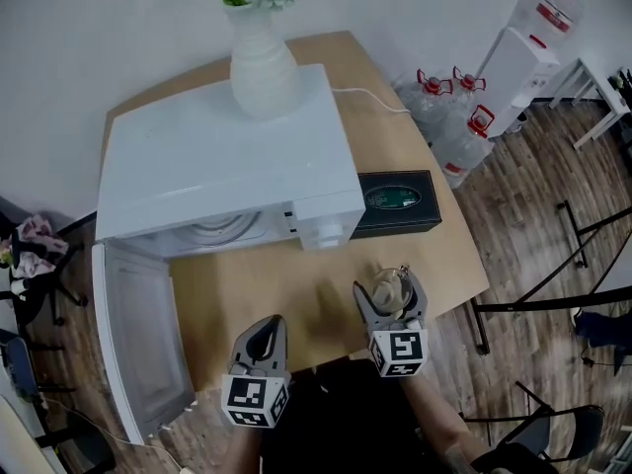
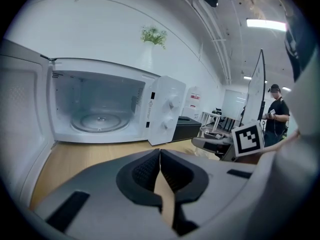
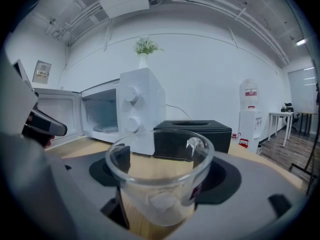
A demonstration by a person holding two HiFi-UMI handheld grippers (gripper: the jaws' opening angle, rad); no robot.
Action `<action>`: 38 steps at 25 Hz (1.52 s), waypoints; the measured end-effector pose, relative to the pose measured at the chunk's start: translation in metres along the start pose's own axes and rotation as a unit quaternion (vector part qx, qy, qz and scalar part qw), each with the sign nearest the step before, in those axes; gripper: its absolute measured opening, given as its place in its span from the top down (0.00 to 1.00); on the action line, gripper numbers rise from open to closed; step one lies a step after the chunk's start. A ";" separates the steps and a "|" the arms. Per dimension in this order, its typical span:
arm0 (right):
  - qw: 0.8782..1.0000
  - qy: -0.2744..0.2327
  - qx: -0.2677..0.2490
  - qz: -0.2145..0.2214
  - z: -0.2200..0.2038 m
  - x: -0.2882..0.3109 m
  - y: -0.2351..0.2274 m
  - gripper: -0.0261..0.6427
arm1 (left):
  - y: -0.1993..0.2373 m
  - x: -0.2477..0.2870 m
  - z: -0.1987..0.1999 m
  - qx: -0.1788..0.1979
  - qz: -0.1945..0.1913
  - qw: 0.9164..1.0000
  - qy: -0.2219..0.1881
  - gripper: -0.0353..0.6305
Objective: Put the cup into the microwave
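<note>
right gripper [image 1: 391, 302] clamped on a clear glass cup [image 3: 160, 179], upright, at the table's [image 1: 286, 299] front edge, right of centre. left gripper [image 1: 261, 339] near it, jaws pressed together, nothing between. microwave [image 1: 222, 171] at back left, door [image 1: 138, 334] wide open, cup outside.

Grips clear glass cup [image 1: 387, 284] in fingers of right gripper [image 1: 389, 298] above near edge of light wooden tabletop [image 1: 286, 294], before white box-shaped microwave [image 1: 222, 161] with door [image 1: 138, 329] swung open.
</note>
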State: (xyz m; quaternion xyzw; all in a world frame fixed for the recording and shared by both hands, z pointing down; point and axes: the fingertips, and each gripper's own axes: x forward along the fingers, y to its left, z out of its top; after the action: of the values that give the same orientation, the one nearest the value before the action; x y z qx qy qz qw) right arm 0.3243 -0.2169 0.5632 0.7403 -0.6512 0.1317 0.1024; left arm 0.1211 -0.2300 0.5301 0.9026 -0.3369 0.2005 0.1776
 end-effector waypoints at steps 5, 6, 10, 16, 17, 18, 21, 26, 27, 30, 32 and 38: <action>1.000 0.000 -0.008 0.008 0.007 -0.002 0.029 0.35 | 0.020 -0.019 -0.004 -0.001 0.003 1.000 -0.003 0.94; 1.000 0.000 -0.009 0.010 0.008 -0.003 0.035 0.35 | 0.023 -0.023 -0.004 -0.001 0.004 1.000 -0.004 0.94; 1.000 0.000 -0.011 0.024 0.015 -0.005 0.060 0.35 | 0.039 -0.039 -0.003 -0.006 0.013 1.000 -0.009 0.94; 0.998 0.003 -0.013 0.055 0.024 -0.002 0.101 0.35 | 0.059 -0.063 0.004 -0.013 0.029 0.999 -0.023 0.94; 0.998 0.002 -0.014 0.061 0.026 0.000 0.108 0.35 | 0.063 -0.066 0.005 -0.015 0.033 0.999 -0.025 0.94; 0.998 0.002 -0.015 0.067 0.028 0.002 0.115 0.35 | 0.066 -0.069 0.005 -0.017 0.036 0.999 -0.027 0.94; 0.996 -0.001 -0.020 0.087 0.035 0.008 0.134 0.35 | 0.075 -0.076 0.005 -0.025 0.045 0.998 -0.032 0.94; 0.993 -0.008 -0.033 0.117 0.047 0.018 0.161 0.35 | 0.086 -0.086 0.002 -0.033 0.058 0.997 -0.038 0.94; 0.992 -0.009 -0.036 0.121 0.048 0.020 0.165 0.35 | 0.087 -0.087 0.003 -0.034 0.060 0.997 -0.040 0.94; 0.990 -0.010 -0.043 0.136 0.052 0.026 0.180 0.35 | 0.092 -0.091 0.005 -0.034 0.065 0.996 -0.049 0.94; 0.988 -0.009 -0.043 0.148 0.054 0.030 0.191 0.35 | 0.095 -0.093 0.006 -0.033 0.069 0.996 -0.053 0.94; 0.981 -0.006 -0.058 0.187 0.065 0.049 0.221 0.35 | 0.100 -0.101 0.005 -0.030 0.080 0.995 -0.052 0.94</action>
State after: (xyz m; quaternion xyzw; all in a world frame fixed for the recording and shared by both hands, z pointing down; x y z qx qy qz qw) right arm 0.1154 -0.3126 0.5130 0.5990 -0.7854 0.1061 0.1143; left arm -0.0160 -0.2490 0.4961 0.8760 -0.4231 0.1570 0.1702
